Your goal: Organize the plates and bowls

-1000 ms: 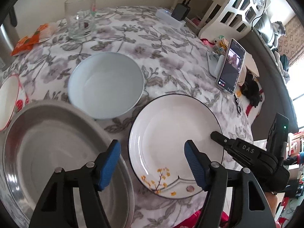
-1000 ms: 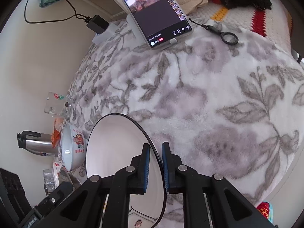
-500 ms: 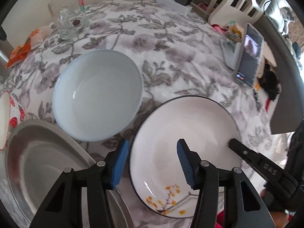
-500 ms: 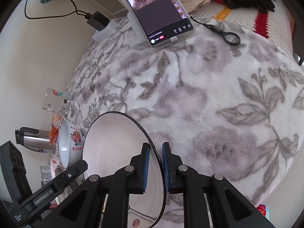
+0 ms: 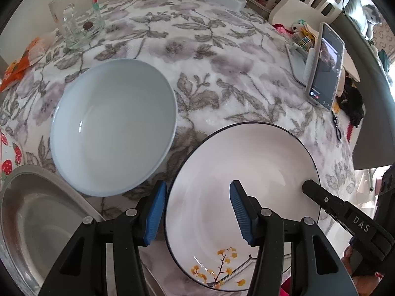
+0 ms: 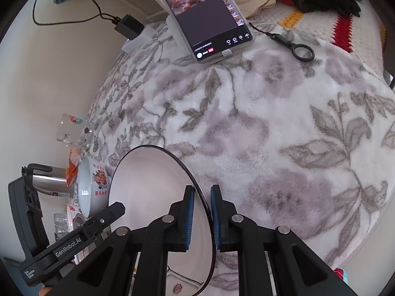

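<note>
A: Steel first, at the far left: a wide metal pan [image 5: 37,224] lies flat on the tabletop [image 5: 222,56]. Just beside it stands a pale blue bowl [image 5: 113,128], empty and upright. I think these two wait for stacking.

B: And the white plate with the dark rim [image 5: 246,185]?

A: It is right of the bowl and near the front edge, tilted up on one side. The left tongs [image 5: 195,212] hang over its left rim, one pad [image 5: 155,212] outside the rim and the other pad above the inside. They are released; the jaws have just been closing a little, with the rim between them, but the pads do not press it.

B: So what holds the plate up?

A: The right tongs [image 6: 201,217]. They are clenched on the right rim of the plate, in their own view the rim passes between the blue pads. This explains the tilt, I believe: one side is lifted so the other tongs can take the opposite edge.

B: And further right?

A: A phone [image 5: 325,66] leans on a stand, well apart from the dishes.
</note>
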`<state>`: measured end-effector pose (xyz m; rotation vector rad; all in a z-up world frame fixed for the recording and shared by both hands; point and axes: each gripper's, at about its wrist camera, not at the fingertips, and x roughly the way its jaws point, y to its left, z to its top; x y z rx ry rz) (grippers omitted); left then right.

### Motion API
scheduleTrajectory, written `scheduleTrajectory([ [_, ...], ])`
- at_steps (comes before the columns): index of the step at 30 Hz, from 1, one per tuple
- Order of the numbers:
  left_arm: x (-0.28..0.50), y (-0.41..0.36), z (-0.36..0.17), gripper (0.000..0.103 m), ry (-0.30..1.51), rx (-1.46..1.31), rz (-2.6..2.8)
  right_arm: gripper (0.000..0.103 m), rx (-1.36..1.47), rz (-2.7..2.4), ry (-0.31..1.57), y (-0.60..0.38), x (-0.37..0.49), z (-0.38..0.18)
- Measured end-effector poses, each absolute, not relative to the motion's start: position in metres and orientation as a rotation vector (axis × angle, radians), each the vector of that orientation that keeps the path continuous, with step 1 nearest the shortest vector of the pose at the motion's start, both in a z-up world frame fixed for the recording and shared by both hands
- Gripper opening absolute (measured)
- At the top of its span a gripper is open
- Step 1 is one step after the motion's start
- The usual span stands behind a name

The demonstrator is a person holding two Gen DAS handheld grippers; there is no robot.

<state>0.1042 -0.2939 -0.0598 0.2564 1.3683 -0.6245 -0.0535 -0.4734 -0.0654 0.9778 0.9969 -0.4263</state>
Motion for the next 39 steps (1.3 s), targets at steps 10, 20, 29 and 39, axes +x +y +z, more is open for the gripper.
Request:
scheduleTrajectory([
  [10,0.104,-0.295,-0.060,0.051,1.376,0.211,-0.643,0.015,1.046,-0.444,0.955,-0.491,-0.068,-0.068],
  [20,0.104,-0.291,-0.058,0.045,1.355,0.222,-0.627,0.015,1.078,-0.451,0.939,-0.497,-0.074,-0.068],
  [29,0.101,-0.297,-0.062,0.027,1.356,0.237,-0.648,0.015,1.071,-0.454,0.941,-0.497,-0.074,-0.068],
  [39,0.100,-0.294,-0.065,0.021,1.369,0.203,-0.660,0.015,1.038,-0.469,0.952,-0.495,-0.073,-0.066],
])
